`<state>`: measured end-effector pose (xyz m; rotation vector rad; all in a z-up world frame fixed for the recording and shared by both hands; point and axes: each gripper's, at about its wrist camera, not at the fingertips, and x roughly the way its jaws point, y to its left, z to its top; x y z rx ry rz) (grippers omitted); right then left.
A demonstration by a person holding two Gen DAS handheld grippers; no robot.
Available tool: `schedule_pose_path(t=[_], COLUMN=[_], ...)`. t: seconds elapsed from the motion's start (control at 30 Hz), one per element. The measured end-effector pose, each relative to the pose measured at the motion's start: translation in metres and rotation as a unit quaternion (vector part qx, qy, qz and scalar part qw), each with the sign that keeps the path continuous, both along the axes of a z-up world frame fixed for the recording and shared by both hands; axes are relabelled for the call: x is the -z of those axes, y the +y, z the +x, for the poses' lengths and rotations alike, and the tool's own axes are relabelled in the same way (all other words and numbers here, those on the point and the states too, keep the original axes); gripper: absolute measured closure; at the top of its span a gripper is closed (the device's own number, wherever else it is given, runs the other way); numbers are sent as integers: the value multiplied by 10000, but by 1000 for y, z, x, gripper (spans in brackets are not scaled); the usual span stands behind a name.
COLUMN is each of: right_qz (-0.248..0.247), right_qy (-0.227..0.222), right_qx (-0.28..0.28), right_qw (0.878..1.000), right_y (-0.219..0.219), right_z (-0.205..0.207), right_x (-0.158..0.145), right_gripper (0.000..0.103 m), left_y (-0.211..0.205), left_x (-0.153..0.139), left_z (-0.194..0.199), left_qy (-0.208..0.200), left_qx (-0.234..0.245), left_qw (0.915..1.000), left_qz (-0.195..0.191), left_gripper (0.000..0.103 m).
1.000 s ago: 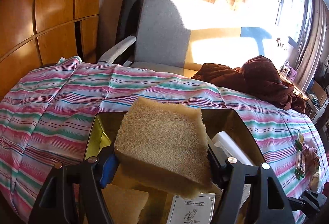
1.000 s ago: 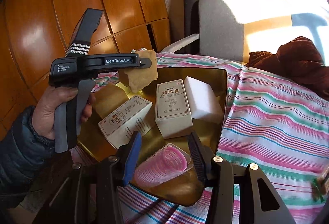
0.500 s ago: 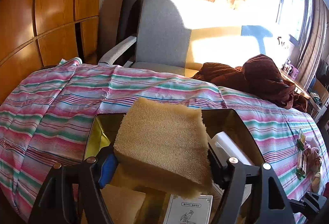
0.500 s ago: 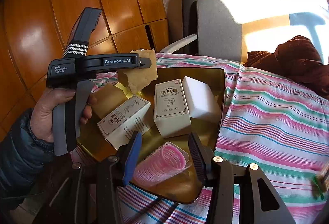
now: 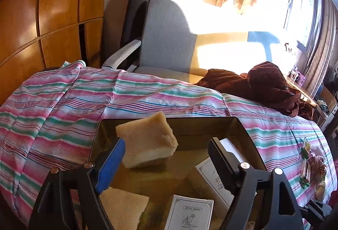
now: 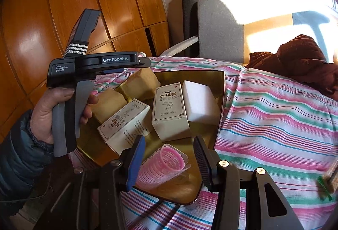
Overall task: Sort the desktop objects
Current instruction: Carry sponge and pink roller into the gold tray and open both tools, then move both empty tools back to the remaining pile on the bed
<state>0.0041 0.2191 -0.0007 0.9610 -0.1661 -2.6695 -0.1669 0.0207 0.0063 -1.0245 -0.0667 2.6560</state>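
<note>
Now releasing: left gripper [image 5: 165, 152] jaws opening, clear of the tan sponge [image 5: 147, 141] dropped into the gold tray [image 5: 243, 126] on the striped bedspread [image 5: 63, 107].
Light, soft, compressible foam; best pinched across its flat faces, mid-body. Right gripper [image 6: 169, 161] part open around the pink hair roller [image 6: 164, 166], pads not visibly pressing; springy, rolls easily.

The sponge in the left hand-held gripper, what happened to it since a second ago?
The left hand-held gripper let go of the sponge; its jaws are opening, and the sponge dropped into the gold tray, tilted. The boxes, pink curler and right hand-held gripper stayed put.
</note>
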Motion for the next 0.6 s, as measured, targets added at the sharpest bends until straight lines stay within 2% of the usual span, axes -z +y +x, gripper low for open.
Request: schedule_pose_path(t=[0.13, 0.3, 0.6], right_qz=[-60, -151, -250], right_qy=[-14, -64, -255], right_qx=[115, 377, 1200], right_qw=[9999, 9992, 9921], right_y=[7, 24, 84], right_z=[3, 11, 42], right_x=[2, 6, 24], right_gripper=[52, 52, 52], left_y=[6, 29, 97], left_x=[-7, -15, -21], left_z=[19, 42, 83], left_qy=[141, 225, 258], left_qx=[165, 598, 1552], left_qw=[9997, 9977, 9870], left_qz=[87, 233, 339], left_gripper=[21, 21, 21])
